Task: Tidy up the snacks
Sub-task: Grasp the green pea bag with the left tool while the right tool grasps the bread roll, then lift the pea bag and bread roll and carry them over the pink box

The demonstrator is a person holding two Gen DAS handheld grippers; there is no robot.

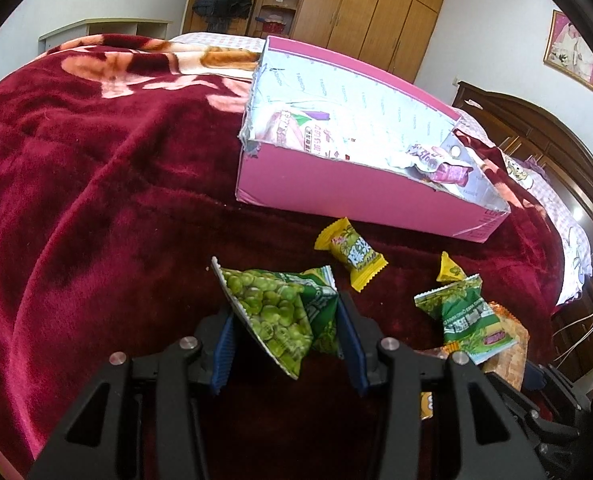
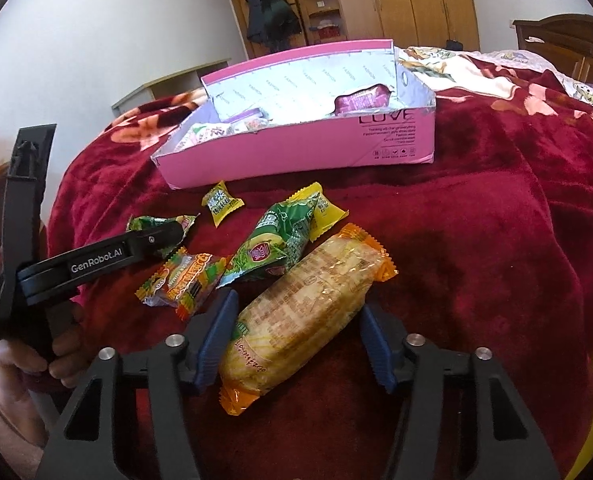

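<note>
The left hand-held gripper [image 1: 286, 330] is clamped on a green pea bag [image 1: 276, 312], with both blue pads pressed on its sides, and the bag sits up off the red blanket [image 1: 96, 200]. The right hand-held gripper [image 2: 296, 340] has its jaws apart around a long cracker pack [image 2: 300, 312]. The left pad touches the pack, but the right pad has a small gap, so the pack lies loose on the blanket. Just past the cracker pack is a second green bag [image 2: 280, 240], leaning on one yellow candy [image 2: 326, 216]. Another yellow candy [image 2: 220, 202] lies nearer the pink box [image 2: 296, 148]. An orange snack [image 2: 184, 284] lies beside the right gripper's left pad. The pink box stands farther back on the bed, open on top, with a few pink and white packs inside. A hand [image 2: 36, 356] in a pink sleeve holds the left gripper's handle. Brown wardrobes [image 1: 360, 12] stand behind the bed.
</note>
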